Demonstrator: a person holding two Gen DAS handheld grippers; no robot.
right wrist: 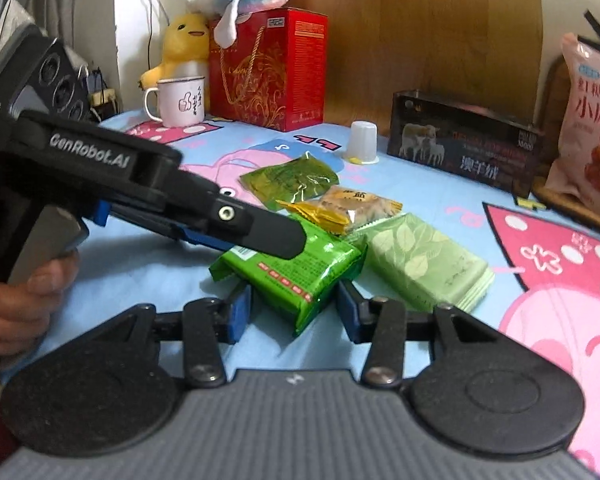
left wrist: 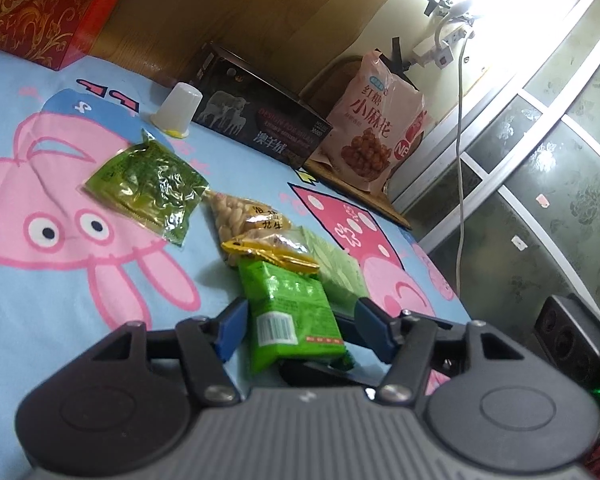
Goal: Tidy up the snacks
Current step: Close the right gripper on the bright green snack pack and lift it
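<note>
A bright green snack packet lies on the blue cartoon cloth. My left gripper has its blue pads on either side of the packet, apart from it; in the right wrist view its fingers reach over the packet from the left. My right gripper is open just in front of the same packet. Beyond lie a yellow peanut bag, a pale green leaf-print pack and a dark green pouch.
A white cup, a dark wool box and a pink snack bag stand at the back right. A red gift box, an enamel mug and plush toys stand at the back left.
</note>
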